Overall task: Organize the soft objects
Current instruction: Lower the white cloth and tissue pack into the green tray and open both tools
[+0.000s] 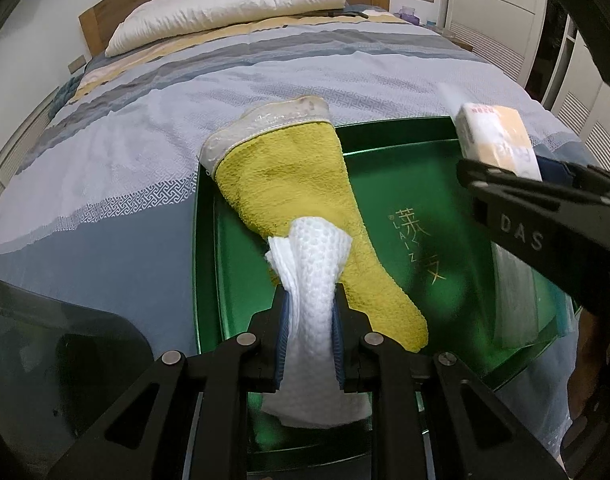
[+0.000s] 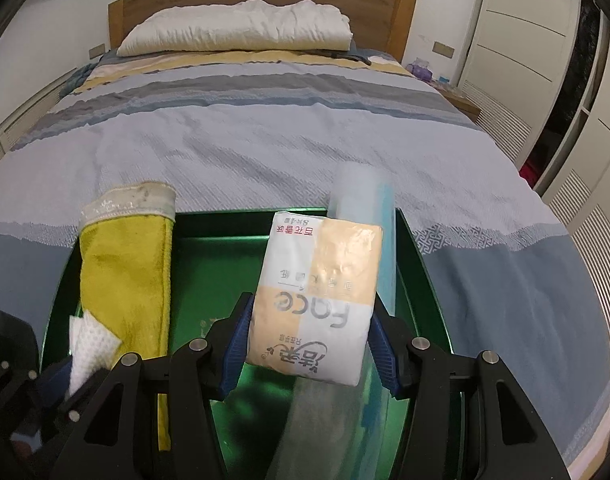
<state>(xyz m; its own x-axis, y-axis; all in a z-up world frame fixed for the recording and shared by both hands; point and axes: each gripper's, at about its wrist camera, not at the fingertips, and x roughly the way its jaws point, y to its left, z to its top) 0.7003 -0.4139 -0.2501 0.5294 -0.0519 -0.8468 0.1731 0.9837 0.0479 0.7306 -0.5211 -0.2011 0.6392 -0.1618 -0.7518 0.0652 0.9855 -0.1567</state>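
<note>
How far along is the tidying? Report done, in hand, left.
Done: yellow towel lies in the green tray. In hand: left gripper clamps a white cloth; right gripper holds a tissue pack over the tray. Left: setting both down.

We see the tray's (image 2: 425, 256) middle floor bare between the yellow towel (image 2: 125, 276) along its left edge and a clear pack (image 2: 381, 248) along its right edge. Beyond its far edge the bed (image 2: 265, 148) lies open up to the pillow (image 2: 237, 24).

Yellow towel (image 1: 289, 184) in green tray (image 1: 405, 136); white cloth (image 1: 313, 280), tissue pack (image 2: 317, 300) held above.
</note>
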